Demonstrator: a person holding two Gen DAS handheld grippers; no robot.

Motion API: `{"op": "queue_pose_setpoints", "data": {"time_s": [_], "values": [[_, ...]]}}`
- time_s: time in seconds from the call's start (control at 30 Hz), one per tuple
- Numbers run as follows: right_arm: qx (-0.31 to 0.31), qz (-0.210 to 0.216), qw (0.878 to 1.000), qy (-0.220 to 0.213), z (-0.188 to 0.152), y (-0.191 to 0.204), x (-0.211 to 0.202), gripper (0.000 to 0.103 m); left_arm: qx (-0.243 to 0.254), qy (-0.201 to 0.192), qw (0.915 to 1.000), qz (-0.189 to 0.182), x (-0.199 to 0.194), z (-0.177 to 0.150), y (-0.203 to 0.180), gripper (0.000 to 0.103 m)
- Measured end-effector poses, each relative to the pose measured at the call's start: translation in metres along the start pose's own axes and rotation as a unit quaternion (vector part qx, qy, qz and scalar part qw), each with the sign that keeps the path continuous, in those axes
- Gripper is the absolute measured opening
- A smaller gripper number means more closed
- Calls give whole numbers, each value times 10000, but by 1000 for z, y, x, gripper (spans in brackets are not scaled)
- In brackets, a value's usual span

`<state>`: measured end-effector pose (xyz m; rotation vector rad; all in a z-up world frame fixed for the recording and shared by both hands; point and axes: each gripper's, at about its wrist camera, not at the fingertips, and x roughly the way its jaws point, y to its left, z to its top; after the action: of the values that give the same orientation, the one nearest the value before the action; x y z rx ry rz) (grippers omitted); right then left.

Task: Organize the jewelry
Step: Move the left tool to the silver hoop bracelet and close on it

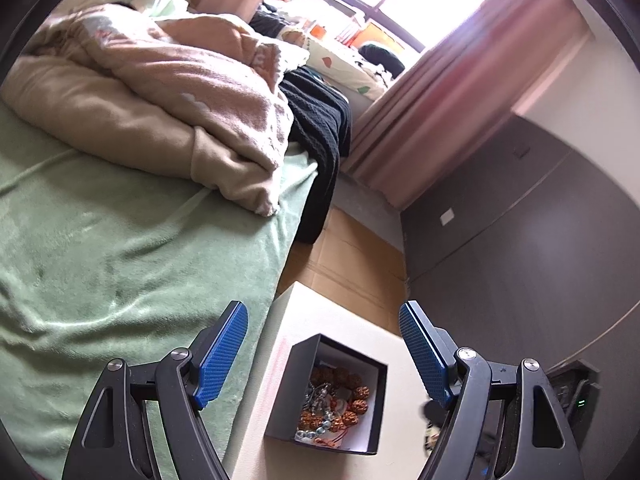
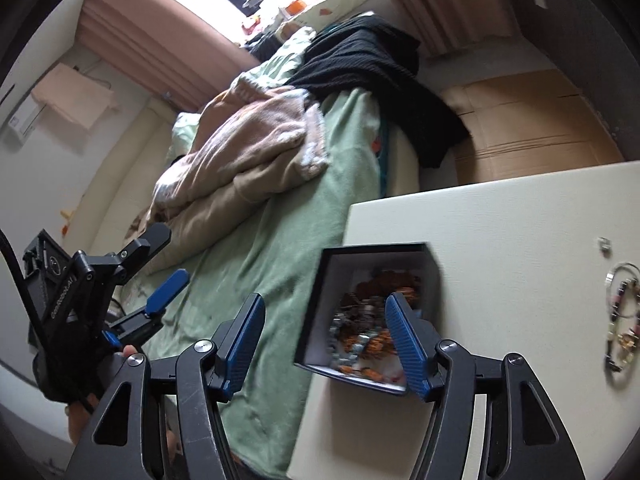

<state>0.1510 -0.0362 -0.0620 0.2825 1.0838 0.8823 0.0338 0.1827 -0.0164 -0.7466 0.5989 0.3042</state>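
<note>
Each hand-held gripper is built of matte black metal. The left hand-held gripper [image 1: 323,324] has two broad triangular link arms with cut-out windows, joined by round silver pivot screws, and its fingers [image 1: 224,354] carry ribbed bright-blue pads. The right hand-held gripper [image 2: 324,320] has the same black links, silver screws and blue textured pads. In the right wrist view the left tool shows a boxy black body with small white lettering on its side, a black cable trailing from it, and a black glove or strap on the hand [image 2: 80,384].
</note>
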Motion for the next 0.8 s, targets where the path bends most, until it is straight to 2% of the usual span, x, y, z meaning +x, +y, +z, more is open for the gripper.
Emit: {"op": "queue_pose_setpoints", "data": {"time_s": [0.17, 0.3, 0.47, 0.57, 0.6, 0.67, 0.8], "values": [[370, -251, 9982, -390, -8, -30, -35, 63, 422, 243, 9988, -53, 15, -17, -27, 79], [677, -580, 9940, -641, -17, -55, -62, 63, 680, 258, 9974, 6, 24, -33, -49, 79], [894, -982, 9870, -911, -22, -77, -93, 63, 1300, 330, 9910, -11, 38, -57, -83, 79], [1010, -1144, 9831, -1010, -29, -92, -111, 64, 1240, 266, 9916, -244, 38, -68, -94, 79], [1068, -1184, 9821, -1001, -30, -96, -114, 66, 1172, 297, 9921, -333, 39, -71, -95, 79], [1164, -1408, 9782, -991, -32, -106, -121, 80, 1111, 372, 9926, -329, 43, -77, -102, 79], [1257, -1587, 9739, -1021, -31, -119, -131, 89, 1477, 477, 9878, -134, 54, -93, -121, 79]]}}
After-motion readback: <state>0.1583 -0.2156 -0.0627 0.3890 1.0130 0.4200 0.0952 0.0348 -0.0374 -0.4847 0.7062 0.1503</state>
